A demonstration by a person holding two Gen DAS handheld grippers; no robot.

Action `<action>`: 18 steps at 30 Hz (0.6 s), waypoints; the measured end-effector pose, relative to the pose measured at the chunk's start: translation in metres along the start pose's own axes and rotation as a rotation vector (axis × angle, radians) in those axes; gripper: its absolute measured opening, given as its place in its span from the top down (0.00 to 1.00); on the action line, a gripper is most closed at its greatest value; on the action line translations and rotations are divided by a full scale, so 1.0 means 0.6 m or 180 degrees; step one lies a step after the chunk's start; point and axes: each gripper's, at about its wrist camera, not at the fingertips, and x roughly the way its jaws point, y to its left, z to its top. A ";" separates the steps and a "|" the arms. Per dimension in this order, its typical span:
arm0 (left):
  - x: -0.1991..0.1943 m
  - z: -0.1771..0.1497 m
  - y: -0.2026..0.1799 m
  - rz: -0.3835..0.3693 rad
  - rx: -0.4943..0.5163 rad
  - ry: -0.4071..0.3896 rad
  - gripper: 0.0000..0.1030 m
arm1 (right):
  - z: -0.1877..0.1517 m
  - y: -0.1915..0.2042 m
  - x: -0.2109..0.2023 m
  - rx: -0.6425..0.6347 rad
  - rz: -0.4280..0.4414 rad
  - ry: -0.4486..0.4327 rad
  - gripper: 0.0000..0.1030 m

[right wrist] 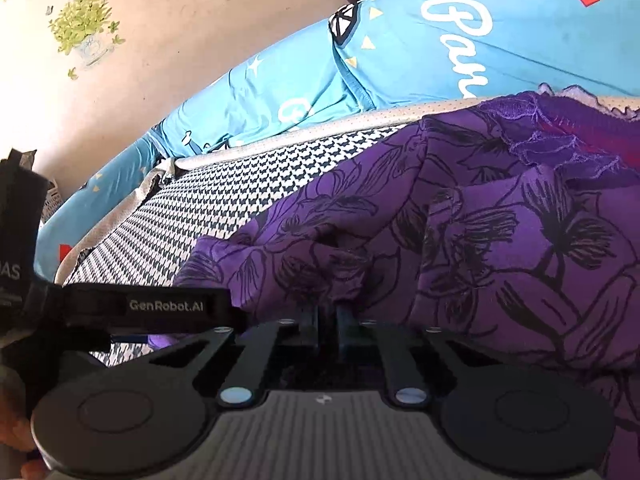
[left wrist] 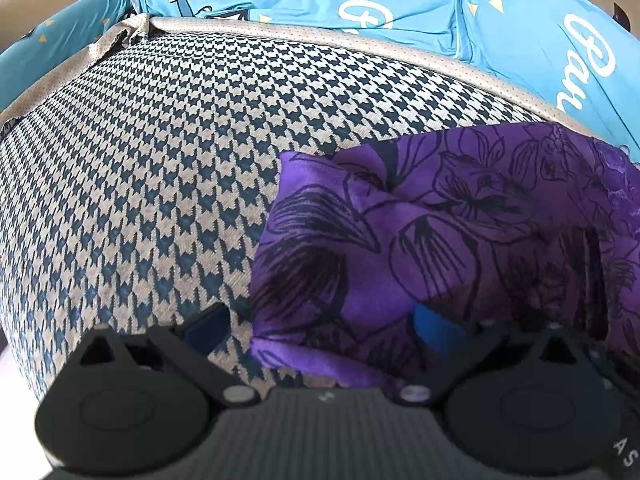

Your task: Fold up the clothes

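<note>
One purple garment (left wrist: 460,232) with black flower drawings lies on a mattress (left wrist: 160,160) covered in a dark and pale houndstooth pattern, towards the right side of the mattress as the left wrist view shows it. The garment has a strip of purple lace (right wrist: 532,128) along its far edge. The left gripper (left wrist: 320,320) hangs over the near edge of the mattress with its two fingers wide apart, holding nothing; one blue fingertip (left wrist: 208,324) stands over the bare pattern and the other is at the near left corner of the garment, partly under a fold. The right gripper (right wrist: 328,312) has its two fingers pressed together on a bunched fold of the same garment, so it is grasping the cloth. Behind the far edge of the mattress, which has a pale dotted border (left wrist: 360,40), lies blue bedding (right wrist: 440,48) with white letters. One wall (right wrist: 140,60) with a green plant sticker rises beyond it.
</note>
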 end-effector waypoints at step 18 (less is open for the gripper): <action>-0.077 0.008 -0.045 -0.0369 -0.0096 -0.0484 0.00 | 0.097 -0.024 -0.119 -0.0050 -0.0367 -0.0826 0.95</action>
